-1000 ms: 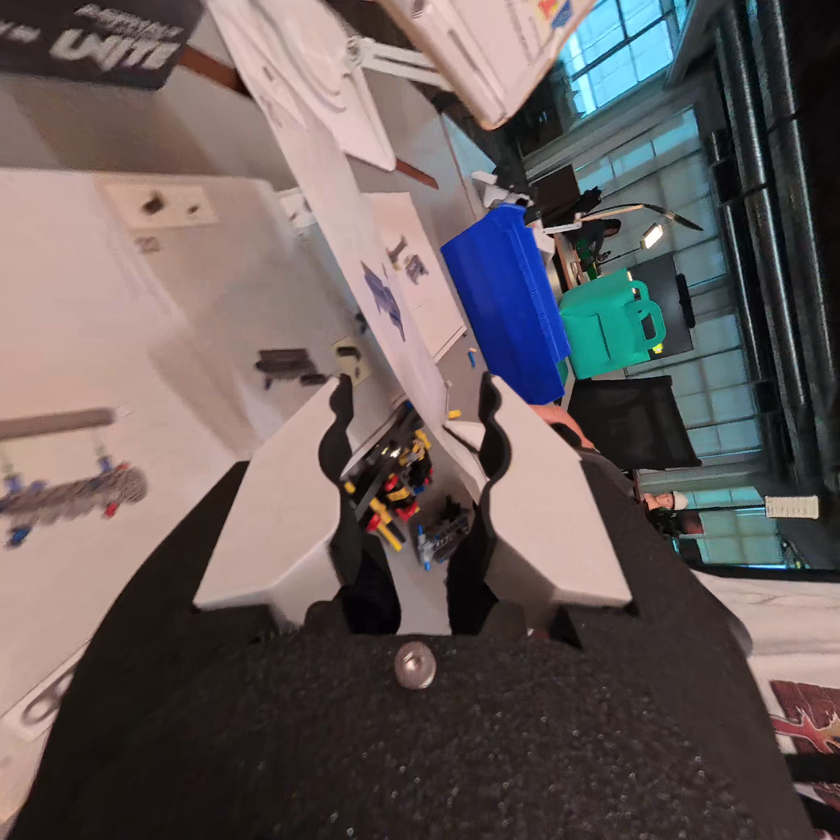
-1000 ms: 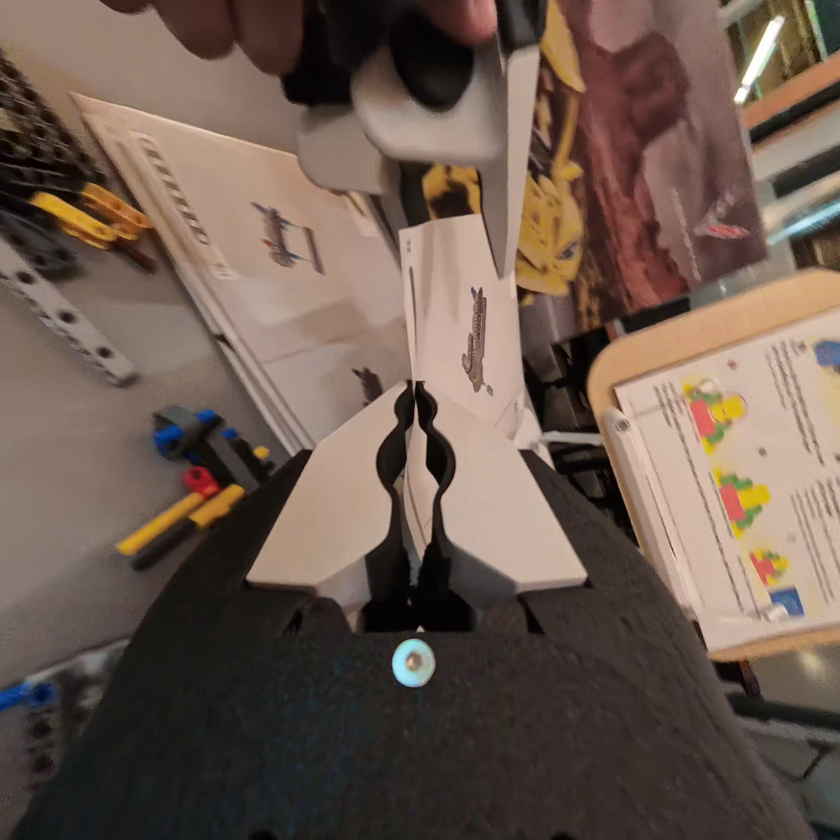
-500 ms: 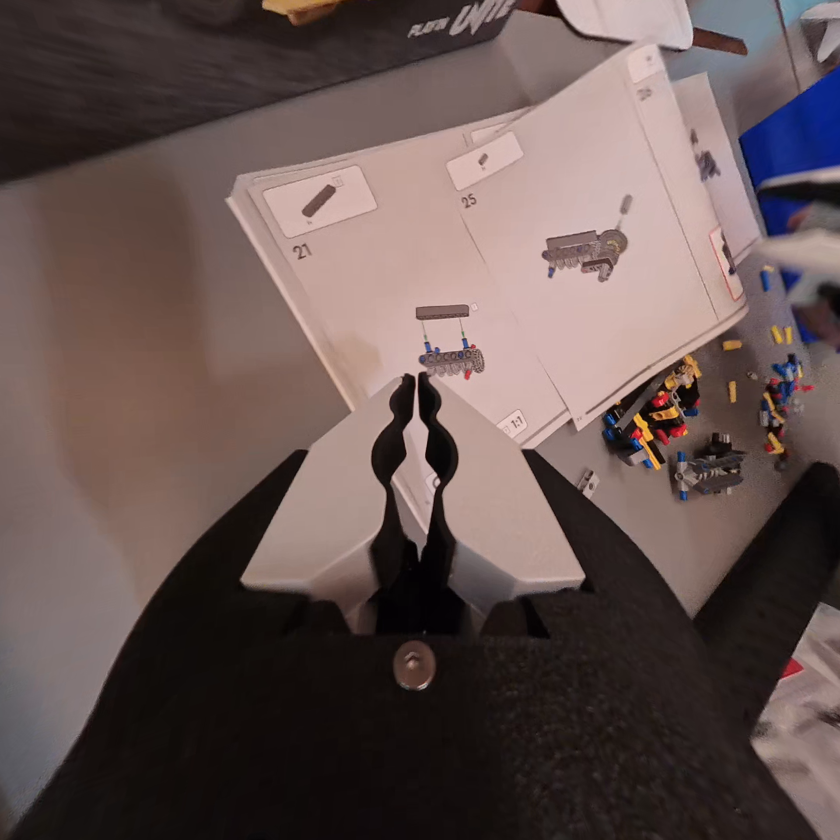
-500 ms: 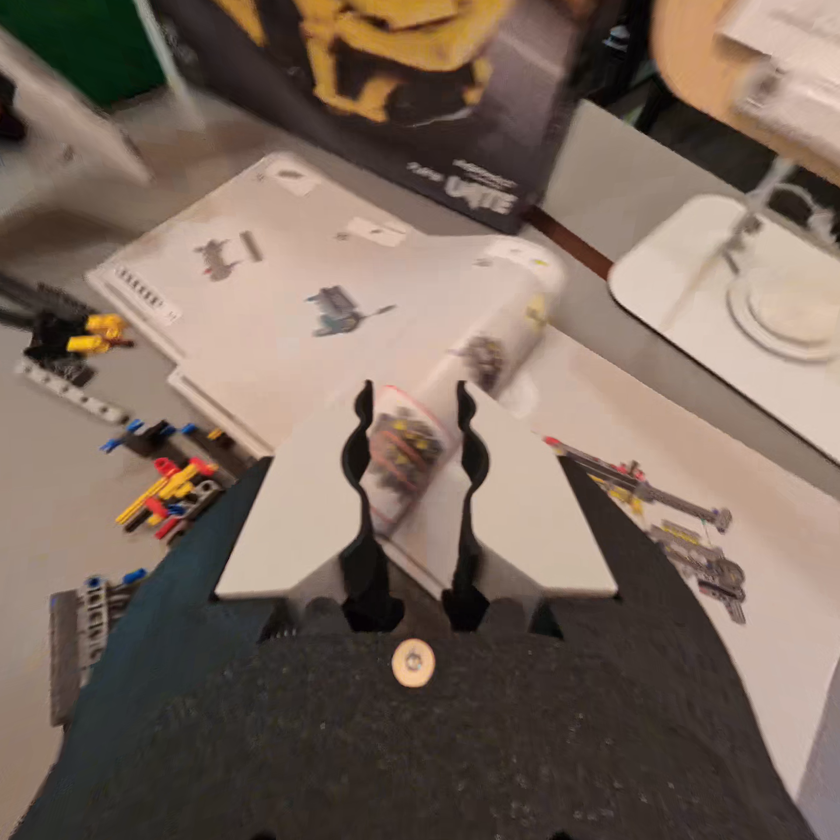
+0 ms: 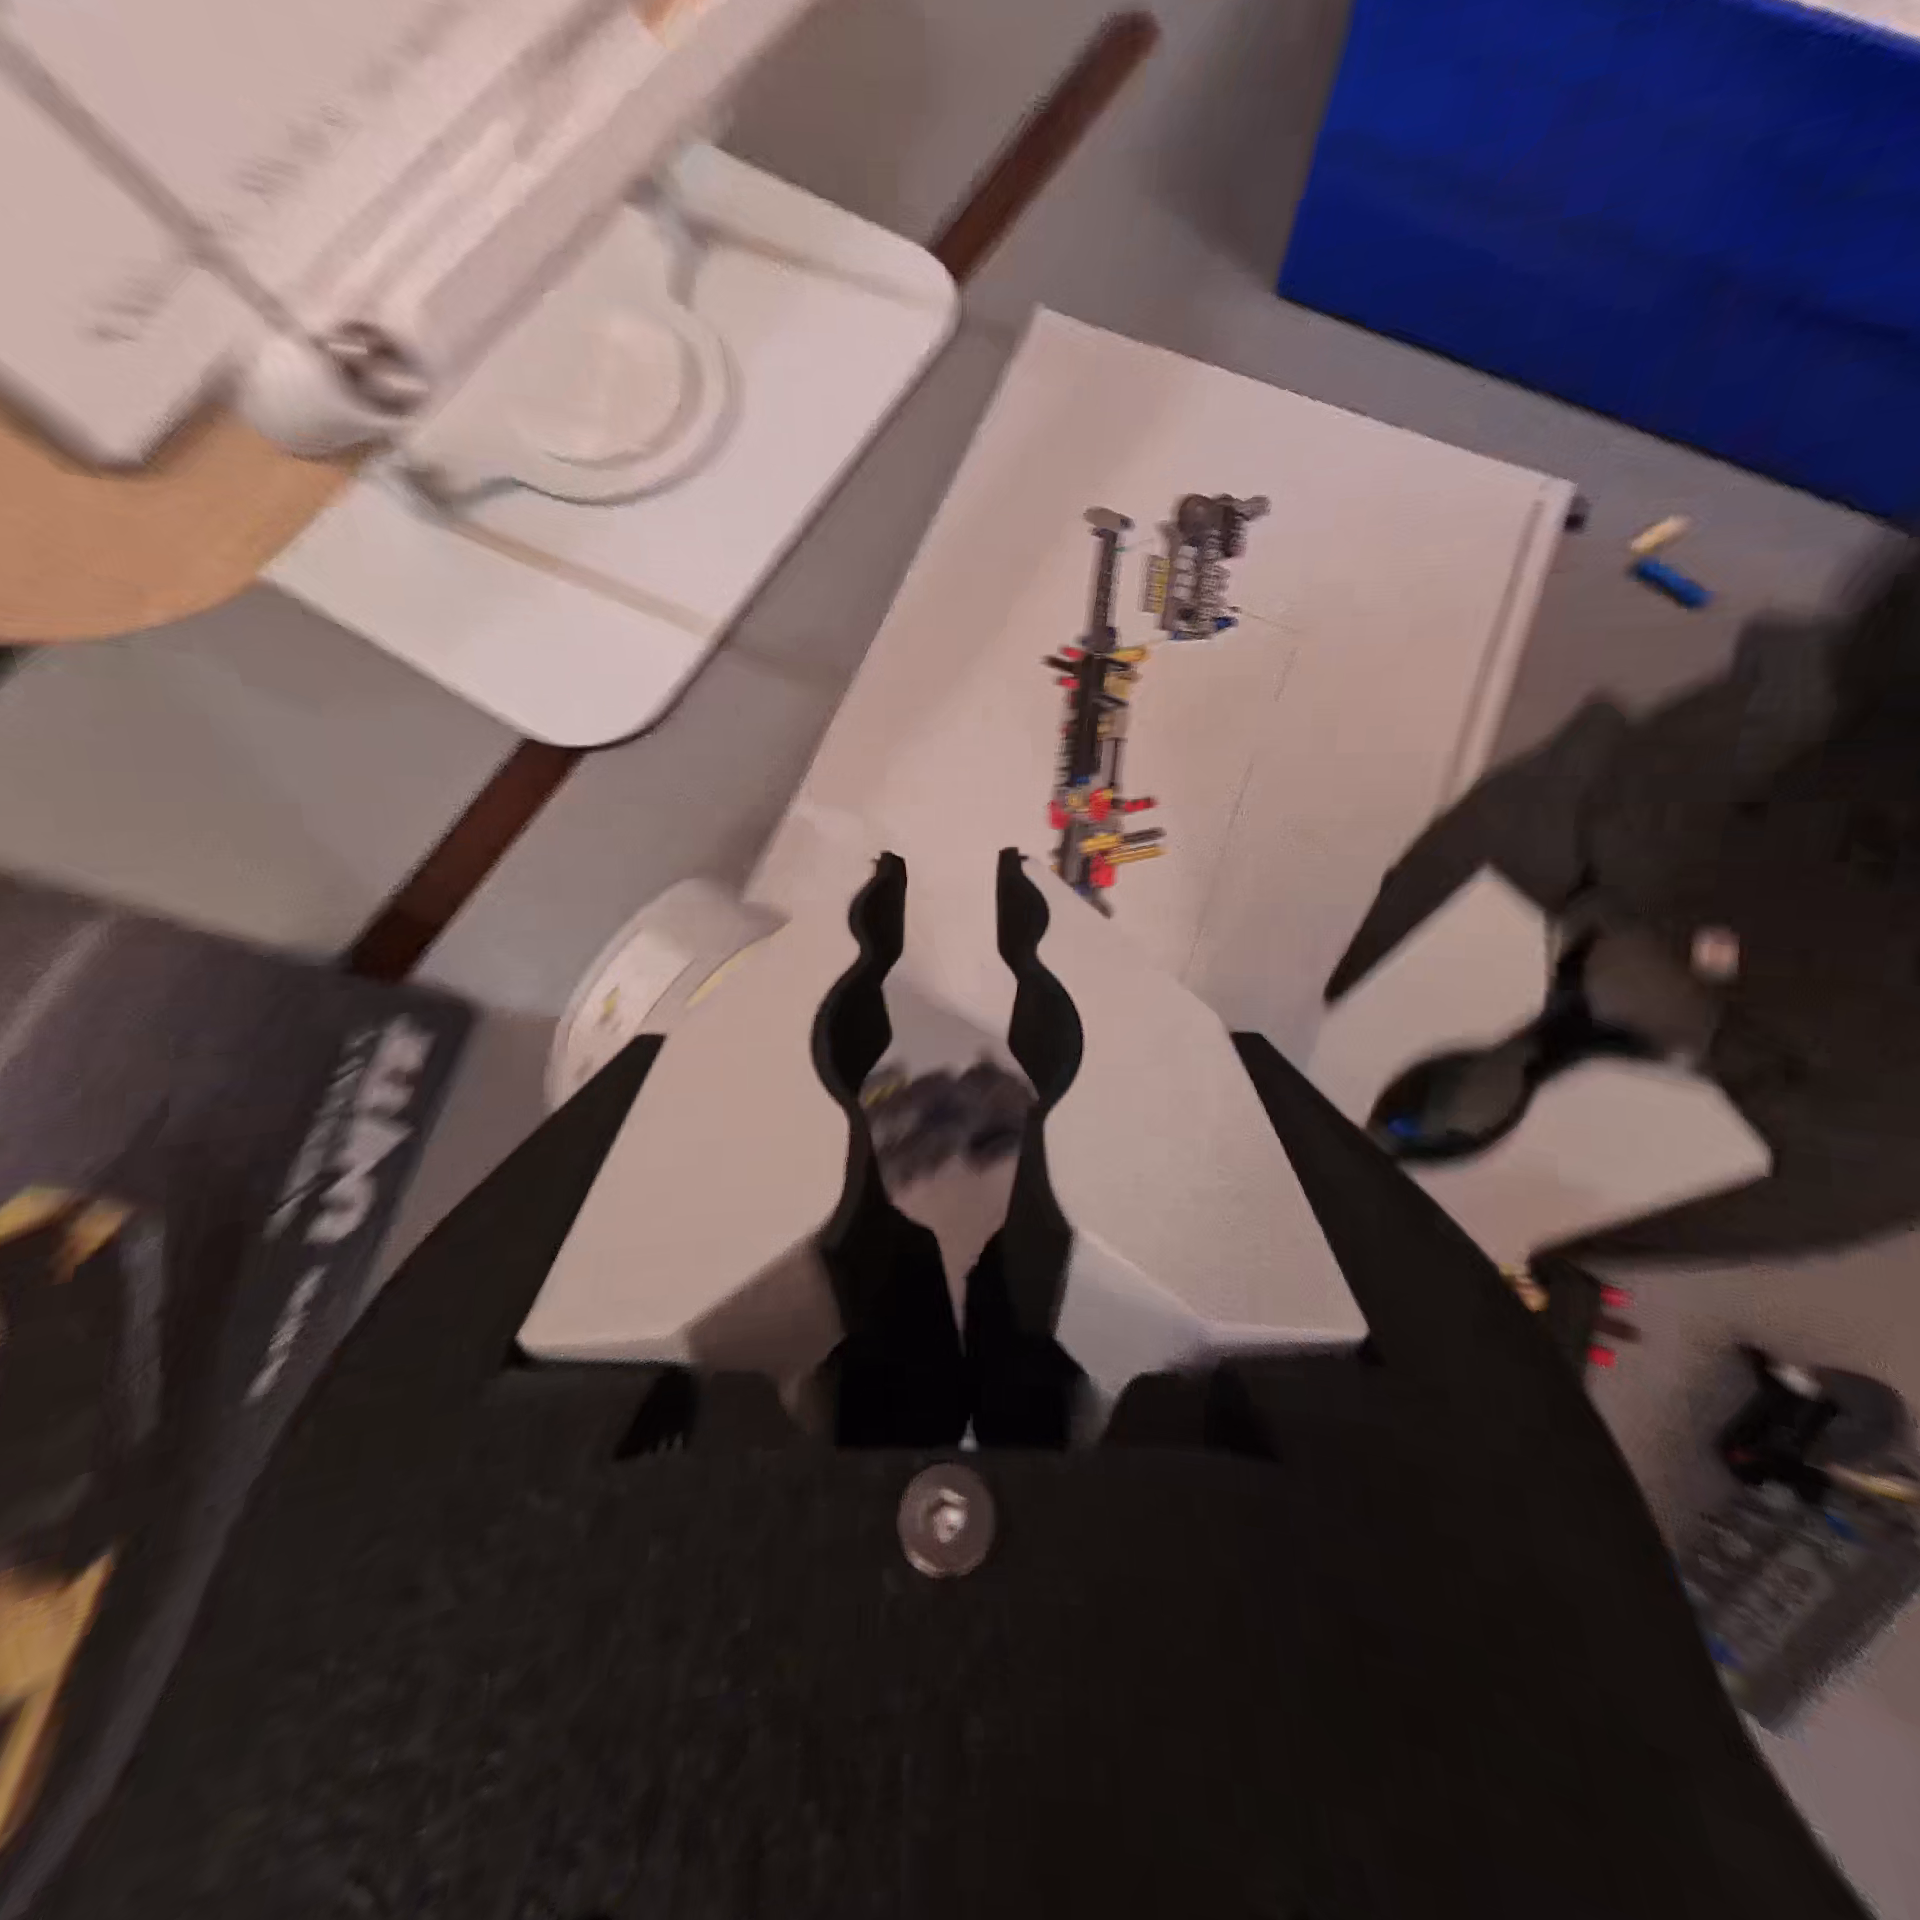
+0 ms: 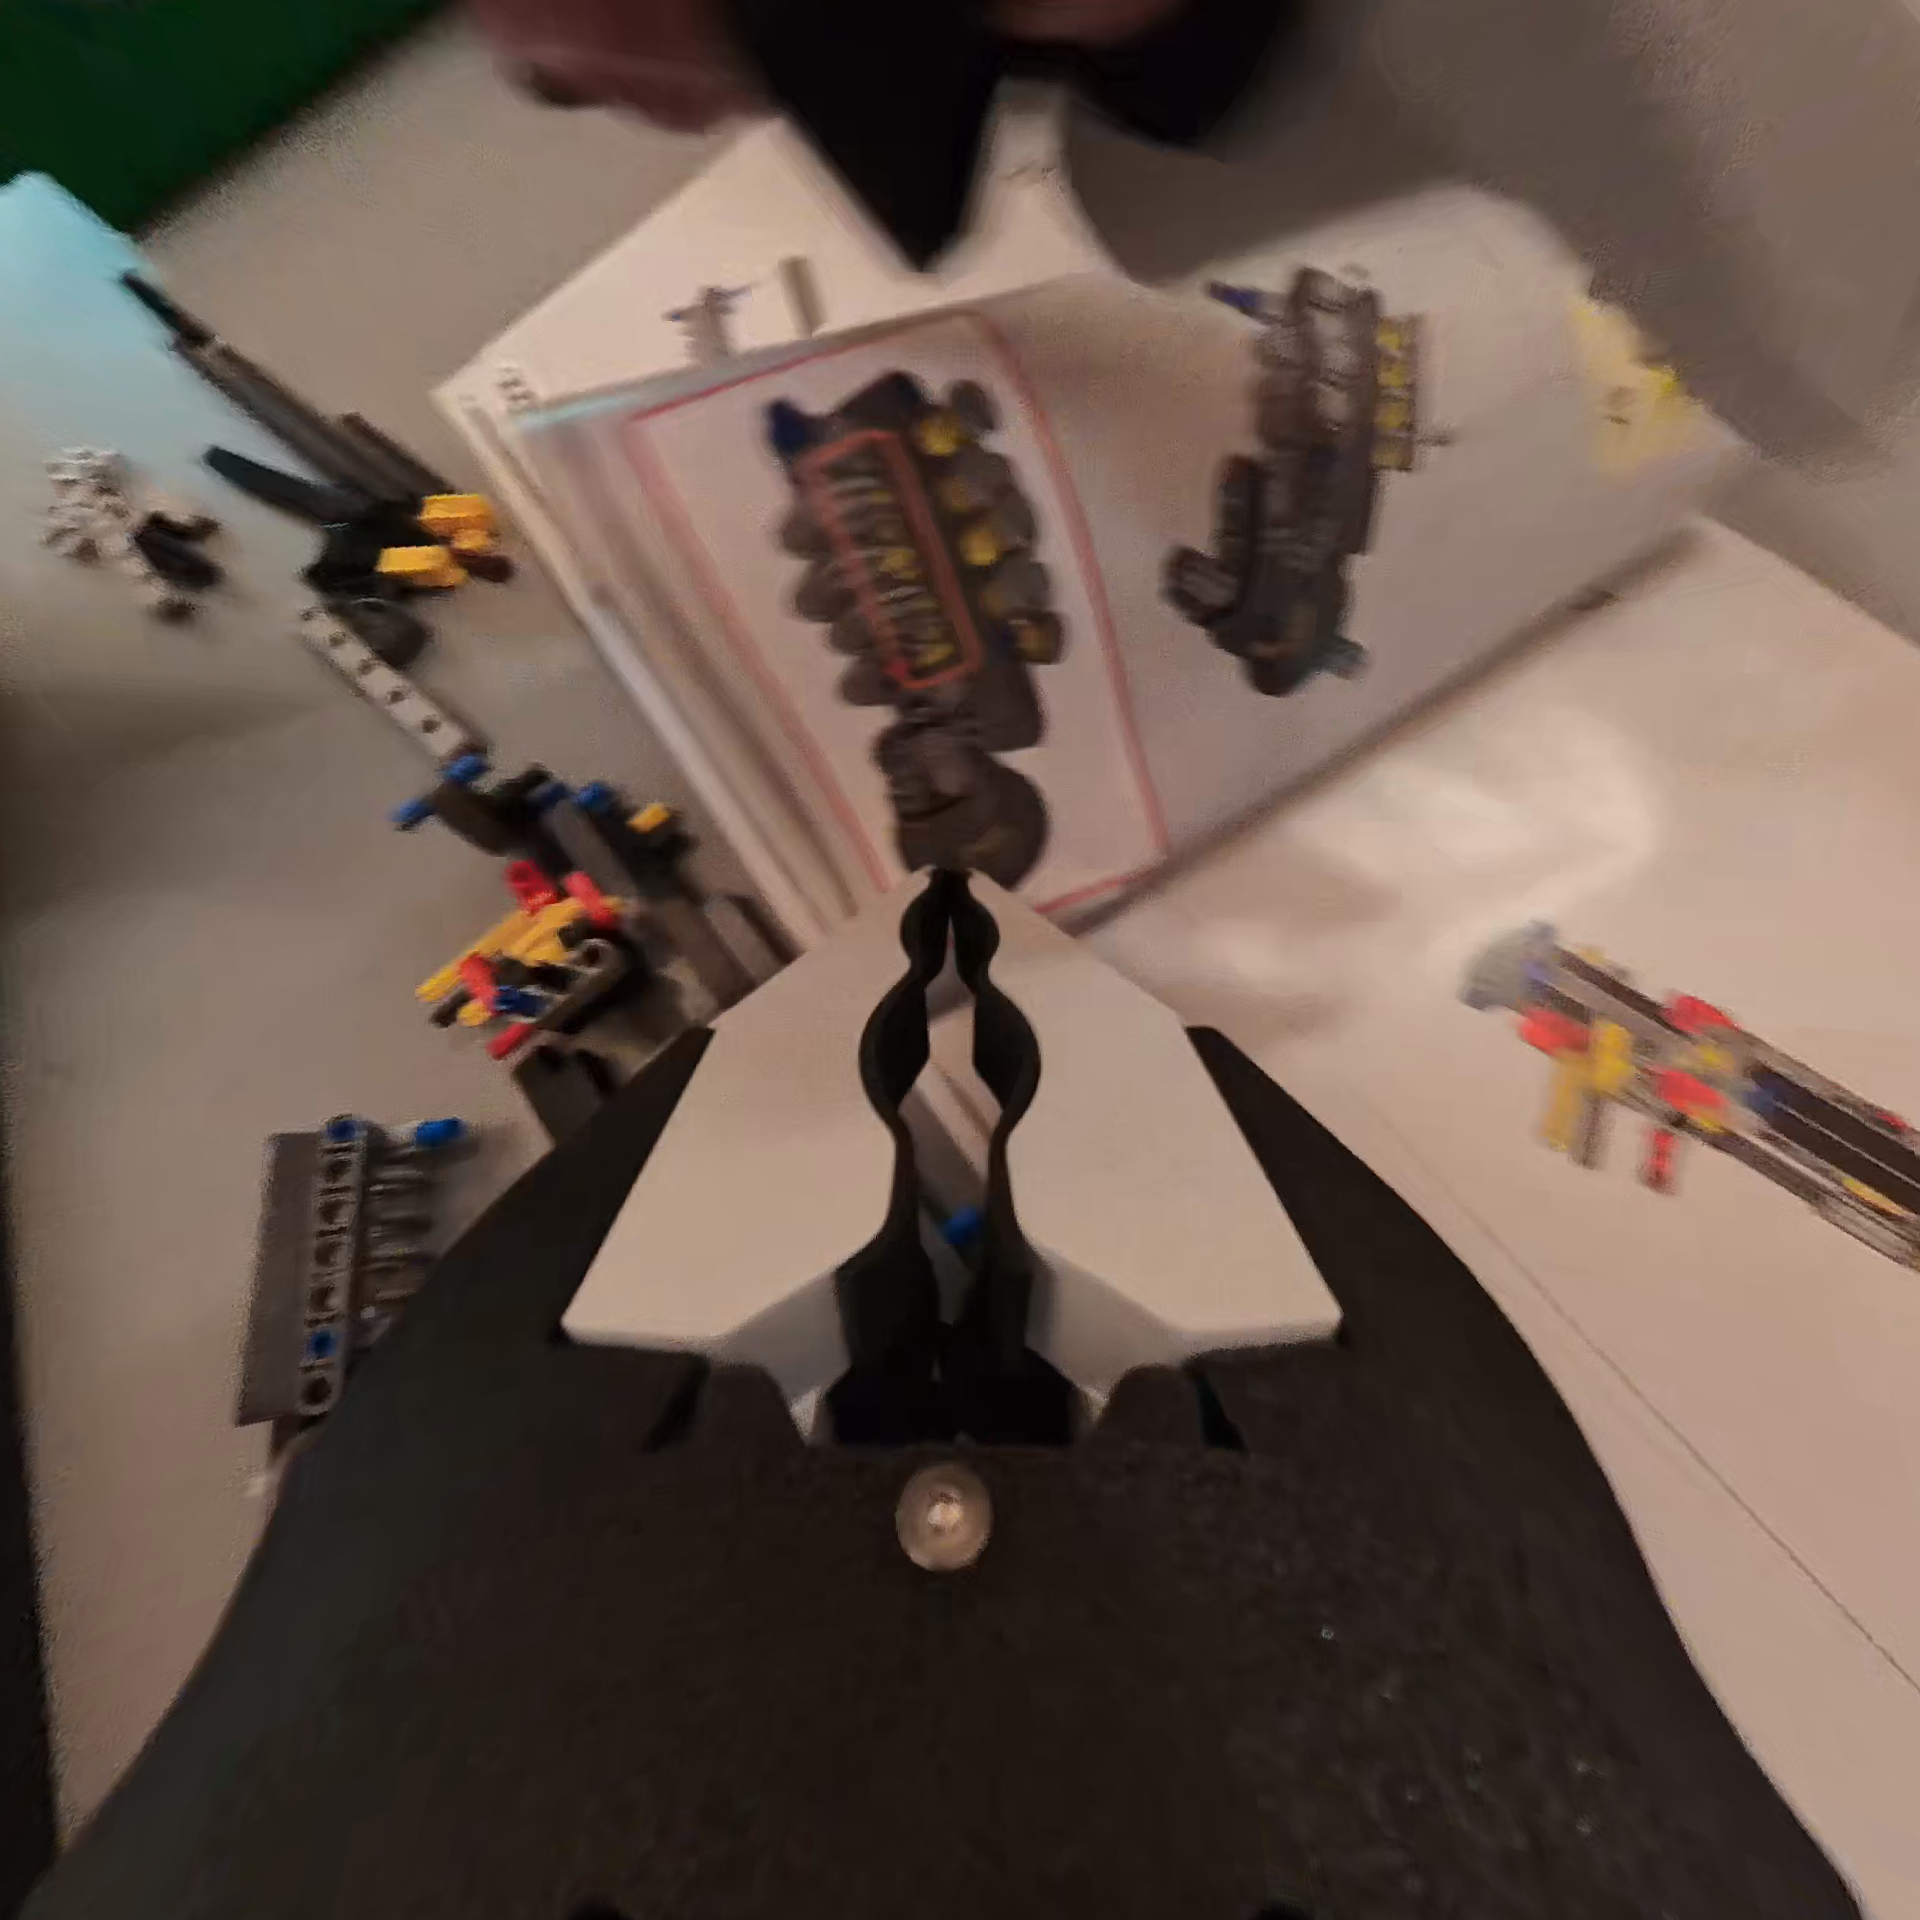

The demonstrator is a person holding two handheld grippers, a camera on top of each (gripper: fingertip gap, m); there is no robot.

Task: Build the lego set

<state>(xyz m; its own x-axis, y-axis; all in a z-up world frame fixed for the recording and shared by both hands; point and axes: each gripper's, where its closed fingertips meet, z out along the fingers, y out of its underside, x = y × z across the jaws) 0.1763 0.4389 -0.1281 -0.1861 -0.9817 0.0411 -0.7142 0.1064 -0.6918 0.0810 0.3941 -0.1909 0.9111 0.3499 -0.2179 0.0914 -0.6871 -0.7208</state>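
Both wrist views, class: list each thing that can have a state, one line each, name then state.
left gripper: open, holding nothing.
right gripper: shut at the tips; whether it pinches a page is unclear.
instruction booklet: open, one page lifted and curling.
Lego pieces: loose on the table.

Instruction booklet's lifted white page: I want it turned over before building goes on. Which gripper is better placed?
Likely right. The right gripper has its tips closed at the lower edge of the lifted white page, perhaps pinching it; blur hides that. The left gripper hangs open, gripping nothing.
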